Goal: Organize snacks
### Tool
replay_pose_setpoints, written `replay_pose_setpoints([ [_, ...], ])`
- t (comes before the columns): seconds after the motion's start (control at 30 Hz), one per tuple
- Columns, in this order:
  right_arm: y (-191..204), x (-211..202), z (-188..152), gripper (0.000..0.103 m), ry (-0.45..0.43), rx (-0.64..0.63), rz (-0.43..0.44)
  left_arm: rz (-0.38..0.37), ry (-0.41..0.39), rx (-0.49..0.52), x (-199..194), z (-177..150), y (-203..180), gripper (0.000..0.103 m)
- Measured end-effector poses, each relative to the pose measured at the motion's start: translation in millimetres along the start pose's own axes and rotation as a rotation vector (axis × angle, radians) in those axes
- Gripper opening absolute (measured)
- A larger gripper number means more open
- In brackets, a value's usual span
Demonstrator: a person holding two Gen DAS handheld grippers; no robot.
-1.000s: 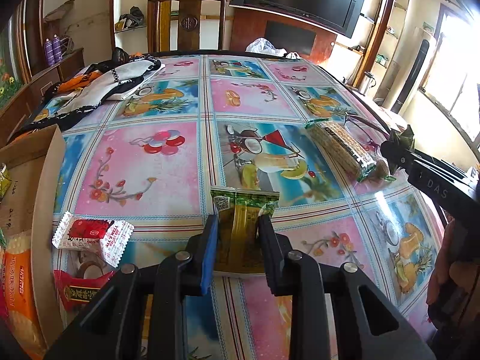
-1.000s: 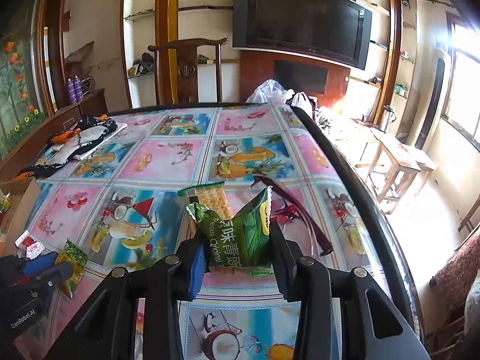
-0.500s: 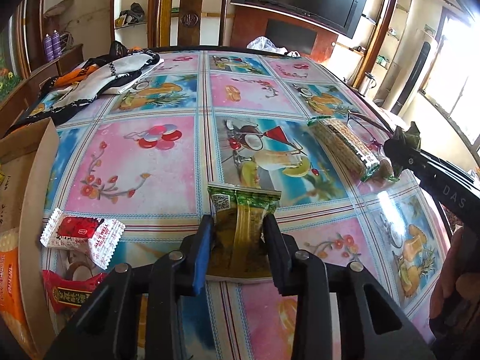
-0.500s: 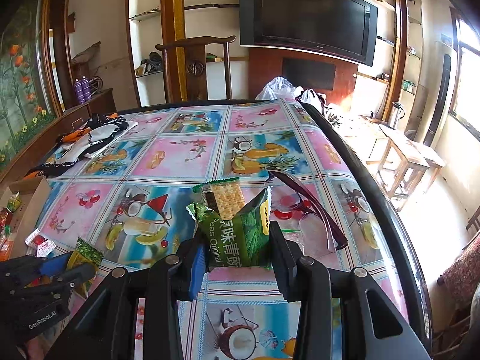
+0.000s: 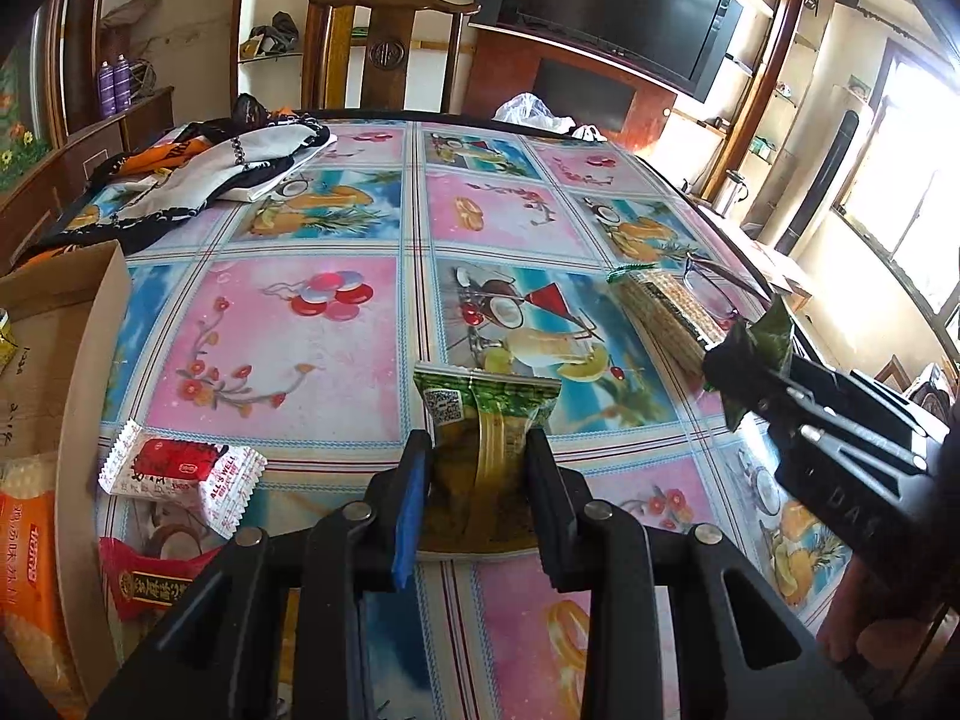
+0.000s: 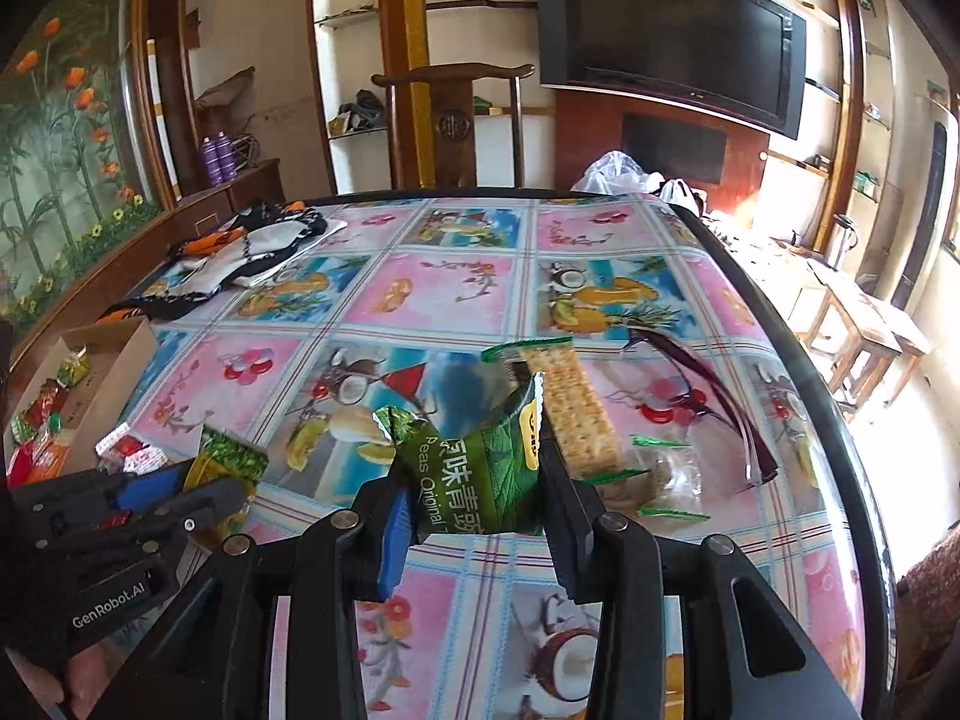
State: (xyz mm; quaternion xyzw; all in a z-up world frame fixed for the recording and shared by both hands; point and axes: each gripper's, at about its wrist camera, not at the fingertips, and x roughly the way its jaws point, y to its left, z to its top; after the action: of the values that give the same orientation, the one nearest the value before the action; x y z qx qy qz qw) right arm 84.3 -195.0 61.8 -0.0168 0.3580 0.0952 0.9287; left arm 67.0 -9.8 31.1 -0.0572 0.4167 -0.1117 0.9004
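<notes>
A: Snacks first: the green pea packet (image 6: 474,474) is pinched between the jaws of the right tongs (image 6: 474,516), lifted clear of the table (image 6: 600,630). The pads press in on its crumpled sides, so that grip looks firm.

B: And the left tongs (image 5: 477,486)?

A: They straddle the green-and-yellow packet (image 5: 483,450), which lies flat on the cloth between the fingers. The jaws sit close against its sides and it looks held, though the opening is not steady, so I would call the hold light.

B: Where does everything go?

A: Into the cardboard box (image 5: 66,324), I judge; it stands to the left of the left tongs with the orange bag (image 5: 24,570) and other wrappers inside. The white-and-red sweet (image 5: 180,474) and the red packet (image 5: 153,582) lie just left of the left fingers, beside the box wall.

B: What might fail?

A: The flat packet could slip out on lifting, since its film is slick and the pinch is shallow. A sideways swing toward the box might also sweep the white-and-red sweet along. Beyond the right tongs, the cracker sleeve (image 6: 570,414) and the glasses (image 6: 714,420) lie close together; a careless reach for the crackers could knock the glasses toward the table edge
</notes>
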Motion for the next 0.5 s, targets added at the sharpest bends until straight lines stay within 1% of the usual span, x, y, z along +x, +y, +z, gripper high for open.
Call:
replay_pose_setpoints([
  [0.13,8.7,0.7,-3.0,0.041,0.003,-0.025,0.009,-0.009,-0.003,-0.004,-1.1,0.6,0.4,0.030],
  [0.5,11.1,1.9,-3.4,0.041,0.008,-0.030,0.024,-0.024,-0.021,-0.013,-9.1,2.6,2.1,0.030],
])
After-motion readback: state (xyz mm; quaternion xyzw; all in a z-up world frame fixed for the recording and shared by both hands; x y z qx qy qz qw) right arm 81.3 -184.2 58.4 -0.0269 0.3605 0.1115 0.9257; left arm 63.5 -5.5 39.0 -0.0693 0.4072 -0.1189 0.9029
